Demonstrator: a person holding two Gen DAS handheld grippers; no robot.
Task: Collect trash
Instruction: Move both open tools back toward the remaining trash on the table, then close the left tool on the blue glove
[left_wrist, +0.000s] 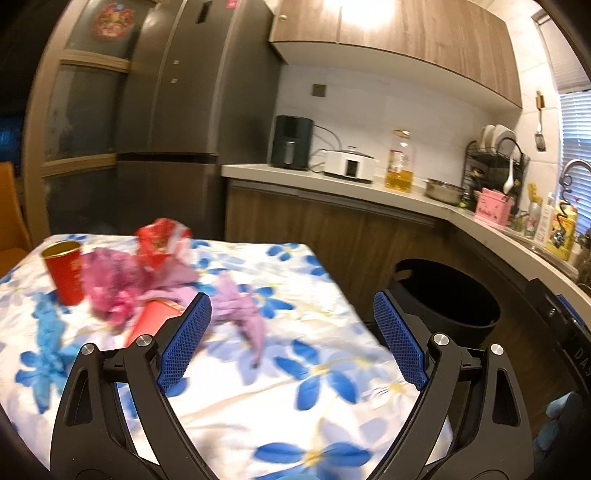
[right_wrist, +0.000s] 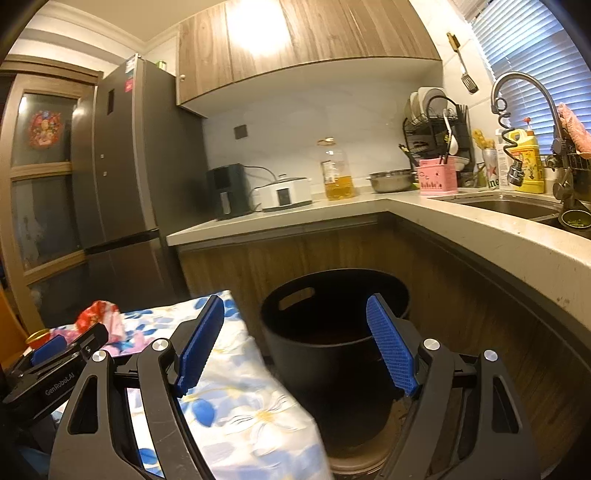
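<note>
while both sets of jaws stand wide with nothing between them, the left gripper (left_wrist: 291, 332) hangs over the floral table (left_wrist: 258, 406), trash pile (left_wrist: 147, 280) ahead-left; the right gripper (right_wrist: 295, 339) faces the black bin (right_wrist: 332, 332) beside that table.

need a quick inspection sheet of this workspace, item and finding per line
surface: table under a blue floral cloth
job's things: upright red can, pink plastic bag, crumpled red wrapper, red cup on its side, purple glove, blue glove; black bin on the floor beside the table
clutter: nothing seen
grippers: left gripper and right gripper open, nothing between the pads
cables: air fryer cord
surroundings: fridge, oil bottle, sink
</note>
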